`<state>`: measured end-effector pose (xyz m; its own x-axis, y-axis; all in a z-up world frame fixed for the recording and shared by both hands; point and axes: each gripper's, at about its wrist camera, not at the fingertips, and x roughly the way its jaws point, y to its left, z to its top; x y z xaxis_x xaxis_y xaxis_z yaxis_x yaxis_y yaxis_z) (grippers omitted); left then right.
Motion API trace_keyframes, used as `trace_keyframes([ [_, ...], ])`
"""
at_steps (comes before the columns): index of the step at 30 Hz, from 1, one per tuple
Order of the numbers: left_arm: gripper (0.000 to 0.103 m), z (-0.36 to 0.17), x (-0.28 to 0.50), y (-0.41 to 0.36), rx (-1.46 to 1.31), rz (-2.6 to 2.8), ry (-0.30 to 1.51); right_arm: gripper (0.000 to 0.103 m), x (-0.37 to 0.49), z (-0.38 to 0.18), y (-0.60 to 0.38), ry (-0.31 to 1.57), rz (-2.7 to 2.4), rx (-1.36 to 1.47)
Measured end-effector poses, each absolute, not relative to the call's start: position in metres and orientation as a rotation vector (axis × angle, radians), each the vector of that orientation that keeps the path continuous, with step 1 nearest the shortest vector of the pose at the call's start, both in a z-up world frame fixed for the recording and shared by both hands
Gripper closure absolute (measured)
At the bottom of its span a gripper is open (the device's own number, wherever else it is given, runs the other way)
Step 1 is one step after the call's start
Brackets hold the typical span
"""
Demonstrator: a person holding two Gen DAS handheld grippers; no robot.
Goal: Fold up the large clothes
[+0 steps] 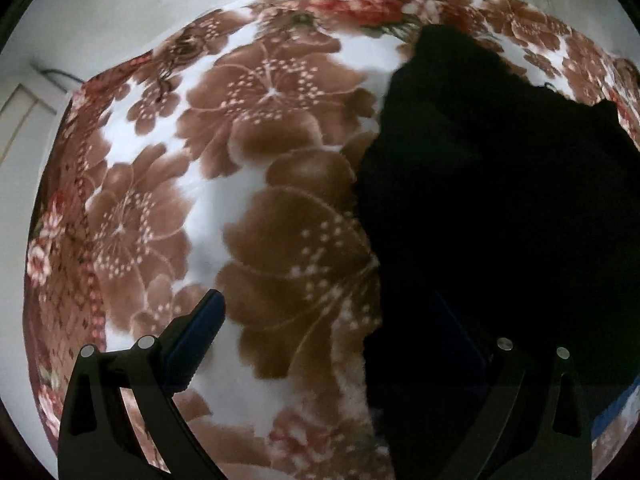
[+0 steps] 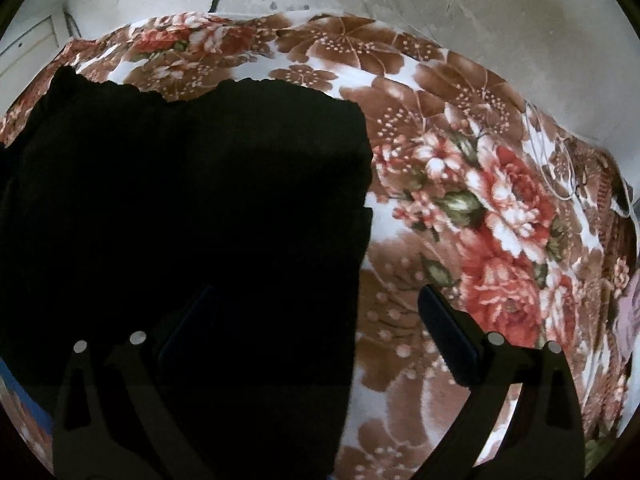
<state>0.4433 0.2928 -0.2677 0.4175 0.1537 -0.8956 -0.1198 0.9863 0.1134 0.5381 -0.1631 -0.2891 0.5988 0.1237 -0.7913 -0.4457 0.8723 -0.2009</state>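
Nearest the cameras, the left tongs (image 1: pixel 332 344) and right tongs (image 2: pixel 316 332) hung spread apart, gripping nothing, each straddling an edge of the black garment (image 2: pixel 180 208). It lay on a floral blanket (image 1: pixel 256 208); beyond rose a scuffed pale wall (image 2: pixel 480 20).

We find no readable text, label, brand, number or sign anywhere in either wrist view; nothing bears legible writing.

left gripper (image 1: pixel 332 320): jaws wide apart | right gripper (image 2: pixel 316 312): jaws wide apart
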Motion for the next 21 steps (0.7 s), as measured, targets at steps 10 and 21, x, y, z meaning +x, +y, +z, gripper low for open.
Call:
trace_keyframes([
  [10, 0.005, -0.21, 0.414, 0.248, 0.122, 0.139, 0.981, 0.005, 0.529, -0.267, -0.176, 0.886, 0.25, -0.418],
  [21, 0.005, -0.148, 0.327, 0.198, -0.009, 0.082, 0.831, 0.005, 0.468, -0.207, -0.173, 0.89, 0.281, -0.175],
])
